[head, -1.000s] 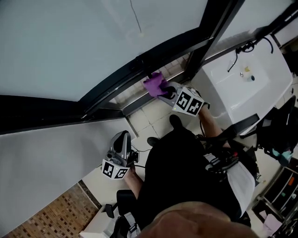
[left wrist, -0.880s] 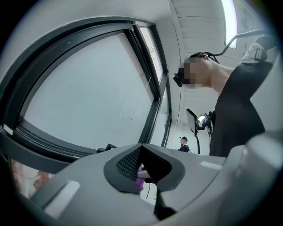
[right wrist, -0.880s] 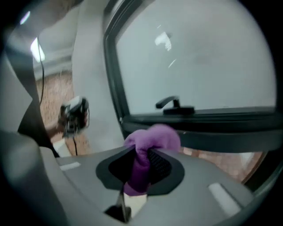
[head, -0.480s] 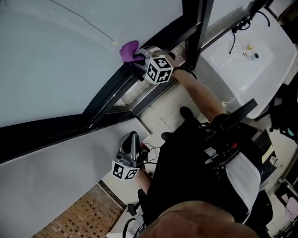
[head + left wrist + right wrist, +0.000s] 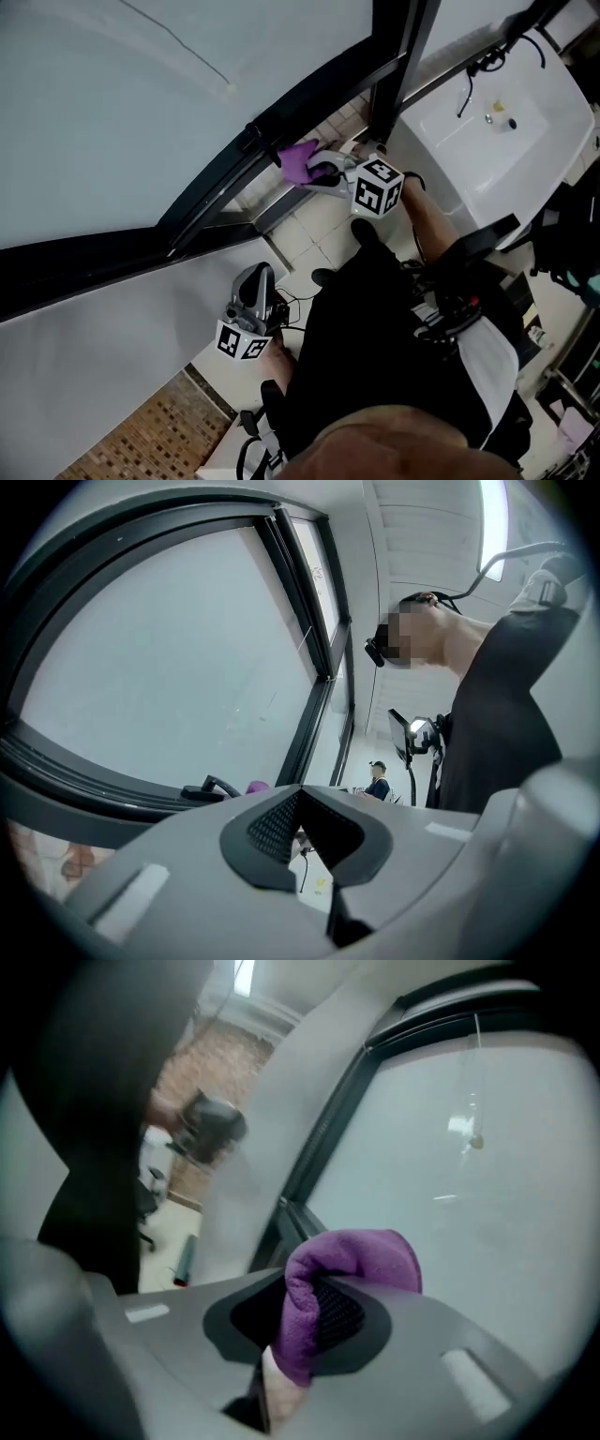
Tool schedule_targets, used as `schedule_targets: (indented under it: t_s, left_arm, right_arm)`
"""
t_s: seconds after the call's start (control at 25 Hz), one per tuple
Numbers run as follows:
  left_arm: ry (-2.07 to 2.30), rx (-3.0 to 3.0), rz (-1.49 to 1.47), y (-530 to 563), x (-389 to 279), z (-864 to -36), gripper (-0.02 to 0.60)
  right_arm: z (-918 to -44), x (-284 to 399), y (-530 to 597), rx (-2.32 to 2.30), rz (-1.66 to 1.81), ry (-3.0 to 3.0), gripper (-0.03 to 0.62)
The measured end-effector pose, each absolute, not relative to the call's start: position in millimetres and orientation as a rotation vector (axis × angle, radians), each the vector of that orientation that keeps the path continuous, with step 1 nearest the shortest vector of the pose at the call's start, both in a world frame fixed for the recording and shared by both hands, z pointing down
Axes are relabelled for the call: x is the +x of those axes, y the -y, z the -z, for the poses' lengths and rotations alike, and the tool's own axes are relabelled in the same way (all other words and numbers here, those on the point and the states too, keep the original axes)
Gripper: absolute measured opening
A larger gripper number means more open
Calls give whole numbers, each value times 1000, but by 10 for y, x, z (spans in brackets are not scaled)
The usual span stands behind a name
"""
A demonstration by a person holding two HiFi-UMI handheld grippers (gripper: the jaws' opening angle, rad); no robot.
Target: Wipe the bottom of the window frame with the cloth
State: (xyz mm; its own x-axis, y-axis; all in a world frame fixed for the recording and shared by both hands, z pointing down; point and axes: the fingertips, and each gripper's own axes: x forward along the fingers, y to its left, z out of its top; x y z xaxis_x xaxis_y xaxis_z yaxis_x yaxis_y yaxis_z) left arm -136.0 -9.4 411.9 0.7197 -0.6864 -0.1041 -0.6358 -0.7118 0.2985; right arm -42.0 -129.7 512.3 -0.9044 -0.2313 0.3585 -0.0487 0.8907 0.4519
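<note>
The dark window frame (image 5: 281, 122) runs slantwise under the pale glass. A purple cloth (image 5: 300, 161) lies against the frame's lower rail, just above the tiled sill. My right gripper (image 5: 317, 171) is shut on it. In the right gripper view the cloth (image 5: 349, 1258) bulges out between the jaws, with the frame (image 5: 300, 1213) right behind it. My left gripper (image 5: 257, 276) hangs lower down beside the person's leg, shut with nothing in it and apart from the frame. In the left gripper view, my left gripper (image 5: 300, 799) points at the frame (image 5: 309, 733), and a bit of the cloth (image 5: 257, 787) shows.
A white counter (image 5: 487, 122) with a cable on it stands to the right of a dark upright post (image 5: 394, 66). A pale wall panel (image 5: 103, 337) spreads below the frame at the left. Another person (image 5: 378, 780) sits far off. Pale floor tiles (image 5: 309, 234) lie underfoot.
Half a second ago the right gripper held the cloth up at the glass edge of the frame. It has since come down and right to the lower rail. The left gripper stayed put.
</note>
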Motion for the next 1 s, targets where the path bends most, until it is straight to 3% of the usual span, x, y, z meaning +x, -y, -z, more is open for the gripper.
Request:
schedule_targets:
  t_s: [0.12, 0.36, 0.6, 0.88, 1.0]
  left_arm:
    - [1027, 2690, 298, 134, -1289, -4125, 0]
    - [1046, 2694, 301, 104, -1316, -4107, 0]
    - [1138, 2653, 326, 8, -1419, -4111, 0]
    - [1168, 2644, 331, 58, -1546, -4120, 0]
    - [1149, 2637, 341, 95, -1521, -4171, 0]
  right_arm:
    - [-4889, -330, 1006, 107, 430, 2873, 63]
    - [-4487, -333, 2615, 938, 213, 2774, 64]
    - [-5071, -794, 3008, 824, 194, 2505, 58]
    - [-4959, 99, 3241, 1124, 219, 2265, 63]
    - [-5111, -158, 3242, 951, 166, 2305, 63]
